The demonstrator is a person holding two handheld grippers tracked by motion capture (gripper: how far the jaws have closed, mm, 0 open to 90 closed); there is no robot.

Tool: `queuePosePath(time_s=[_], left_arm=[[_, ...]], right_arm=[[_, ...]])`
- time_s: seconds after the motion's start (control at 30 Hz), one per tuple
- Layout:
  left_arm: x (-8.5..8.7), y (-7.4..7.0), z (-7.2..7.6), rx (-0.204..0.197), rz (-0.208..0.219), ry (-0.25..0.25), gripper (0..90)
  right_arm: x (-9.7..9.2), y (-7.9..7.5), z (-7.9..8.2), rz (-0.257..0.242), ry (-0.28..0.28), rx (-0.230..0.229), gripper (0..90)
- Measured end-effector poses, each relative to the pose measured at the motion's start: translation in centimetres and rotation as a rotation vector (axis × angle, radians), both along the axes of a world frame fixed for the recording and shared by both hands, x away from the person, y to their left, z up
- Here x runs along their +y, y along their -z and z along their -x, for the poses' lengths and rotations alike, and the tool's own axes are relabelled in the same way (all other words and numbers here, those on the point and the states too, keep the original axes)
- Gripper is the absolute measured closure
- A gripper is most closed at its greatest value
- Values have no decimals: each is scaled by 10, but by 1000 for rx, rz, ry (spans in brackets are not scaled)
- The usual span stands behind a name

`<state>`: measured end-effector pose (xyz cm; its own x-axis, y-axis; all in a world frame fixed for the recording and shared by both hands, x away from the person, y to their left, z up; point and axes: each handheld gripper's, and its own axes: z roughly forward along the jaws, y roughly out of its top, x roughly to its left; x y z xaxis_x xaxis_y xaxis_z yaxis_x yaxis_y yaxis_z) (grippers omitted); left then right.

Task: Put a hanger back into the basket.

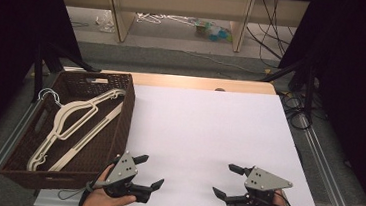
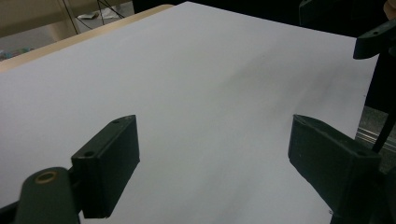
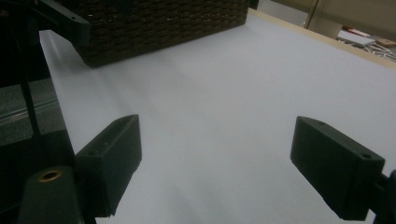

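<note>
Resting low over the white sheet-covered table [image 1: 208, 130], both tools are idle and empty.

- Left black two-jaw hand-held gripper [image 1: 146, 170]: jaws spread wide, nothing between them; in the left gripper view [image 2: 212, 163] only bare white surface lies ahead of it.
- Right black two-jaw hand-held gripper [image 1: 228, 180]: jaws likewise spread wide and empty; in the right gripper view [image 3: 215, 163] bare surface lies between the jaws, with the basket wall farther ahead.
- Dark brown woven wicker basket [image 1: 126, 109]: just beside the left gripper, on its outer side and ahead of it; well apart from the right gripper, across the table.
- Cream plastic clothes hangers [image 1: 71, 123]: lying overlapped inside the basket, hooks toward its far corner; nearest to the left gripper.

Risks, as judged:
- The hangers overlap, so a pinch on one bar could lift two together or drag the second out half-hooked.
- A hook may catch on the woven wall or handle slot and tip the light basket.
- The near rim stands between the left gripper and the hangers; a low reach would strike it.
- A thin, smooth bar may slip or swing in the grip.
</note>
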<state>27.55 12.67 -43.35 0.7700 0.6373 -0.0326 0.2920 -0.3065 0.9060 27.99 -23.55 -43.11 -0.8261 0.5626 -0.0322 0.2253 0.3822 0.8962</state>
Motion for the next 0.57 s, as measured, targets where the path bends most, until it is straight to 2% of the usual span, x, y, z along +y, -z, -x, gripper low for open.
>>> queuePosePath(time_s=[0.23, 0.57], left_arm=[[2, 0, -2, -9, 6, -3, 164], [1, 1, -2, 4, 3, -2, 164]], right_arm=[[0, 1, 0, 6, 10, 0, 174], [-1, 1, -1, 5, 7, 7, 174]])
